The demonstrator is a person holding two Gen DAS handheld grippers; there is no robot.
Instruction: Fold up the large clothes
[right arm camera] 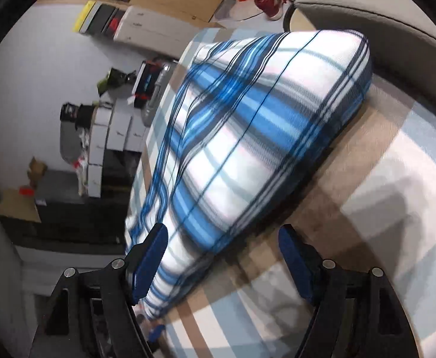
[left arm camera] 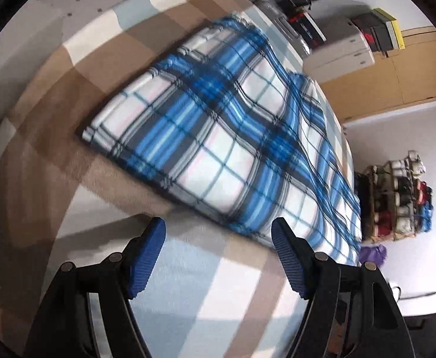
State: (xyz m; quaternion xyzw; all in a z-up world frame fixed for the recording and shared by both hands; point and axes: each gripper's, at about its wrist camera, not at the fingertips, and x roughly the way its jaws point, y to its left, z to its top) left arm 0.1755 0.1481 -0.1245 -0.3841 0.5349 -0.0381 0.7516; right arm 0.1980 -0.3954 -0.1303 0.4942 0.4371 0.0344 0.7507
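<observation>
A blue, white and grey plaid blanket [left arm camera: 218,125] lies folded in a thick rectangle on a bed with a beige, white and pale-blue checked cover [left arm camera: 77,68]. My left gripper [left arm camera: 218,229] hovers open just short of the blanket's near edge, with nothing between its blue pads. In the right wrist view the same plaid blanket [right arm camera: 247,137] fills the middle, a folded corner at the upper right. My right gripper [right arm camera: 224,235] is open over the blanket's near end; its left pad overlaps the cloth in the picture, and nothing is pinched. The picture is blurred and tilted.
A padded grey headboard [right arm camera: 367,15] curves behind the blanket. Beside the bed stand white drawer units [left arm camera: 340,53] stacked with boxes, wooden wardrobe doors [left arm camera: 411,68] and a rack of rolled clothes [left arm camera: 400,200]. Dark furniture and cardboard [right arm camera: 18,205] sit off the bed's other side.
</observation>
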